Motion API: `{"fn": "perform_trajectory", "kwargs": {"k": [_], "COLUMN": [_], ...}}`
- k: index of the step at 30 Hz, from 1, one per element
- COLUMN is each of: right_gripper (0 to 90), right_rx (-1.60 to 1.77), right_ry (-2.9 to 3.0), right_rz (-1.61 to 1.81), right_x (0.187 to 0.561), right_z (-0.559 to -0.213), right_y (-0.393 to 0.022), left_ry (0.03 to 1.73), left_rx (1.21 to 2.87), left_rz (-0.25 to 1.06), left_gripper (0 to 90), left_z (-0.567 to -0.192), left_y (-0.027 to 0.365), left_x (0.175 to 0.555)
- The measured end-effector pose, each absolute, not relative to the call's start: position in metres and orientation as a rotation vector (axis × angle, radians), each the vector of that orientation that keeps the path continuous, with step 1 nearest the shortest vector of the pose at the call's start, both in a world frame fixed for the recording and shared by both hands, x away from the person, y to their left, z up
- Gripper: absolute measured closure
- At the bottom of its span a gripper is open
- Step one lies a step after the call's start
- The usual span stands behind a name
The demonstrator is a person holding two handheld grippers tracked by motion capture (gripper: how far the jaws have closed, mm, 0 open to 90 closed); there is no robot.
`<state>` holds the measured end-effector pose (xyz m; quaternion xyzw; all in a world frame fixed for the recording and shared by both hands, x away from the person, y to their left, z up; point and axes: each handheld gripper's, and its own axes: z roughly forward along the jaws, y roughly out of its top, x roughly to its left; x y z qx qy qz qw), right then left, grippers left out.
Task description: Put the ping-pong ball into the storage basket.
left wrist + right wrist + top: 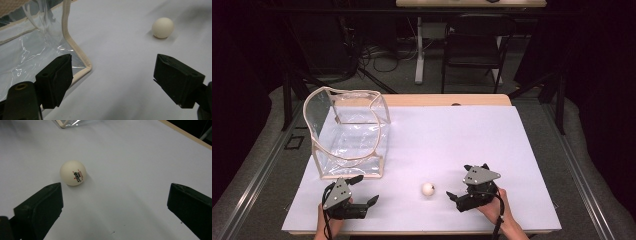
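Right gripper (467, 187) lower right of high view, jaws spread wide, gripping nothing. Left gripper (362, 190) lower left, likewise released. White ball (428, 189) lower centre, between them on white table (462, 135), nearer right. Risk: jaw nudges ball, it rolls off. Clear bag (349, 132) upper left, flimsy.

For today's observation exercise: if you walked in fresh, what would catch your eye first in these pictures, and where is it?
A small white ball lies alone on the pale table, near the front edge, between the two grippers. At the table's left stands a clear plastic bag with beige trim, open at the top. The left gripper and right gripper both rest low with fingers spread, holding nothing.
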<state>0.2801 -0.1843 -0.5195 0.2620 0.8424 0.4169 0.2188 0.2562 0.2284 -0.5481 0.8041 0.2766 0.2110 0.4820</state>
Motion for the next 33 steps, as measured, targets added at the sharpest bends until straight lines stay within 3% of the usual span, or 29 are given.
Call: {"fn": "perform_trajectory", "kwargs": {"k": [33], "right_gripper": [0.1], "right_rx": [0.672], "right_ry": [2.436], "right_rz": [1.133], "right_x": [0.295], "right_z": [-0.522], "right_y": [-0.147], "left_ry": [0.655], "left_rx": [1.964], "left_rz": [0.513], "left_gripper": [16.2], "left_z": [-0.548], "left_y": [0.229], "left_x": [0.256]}}
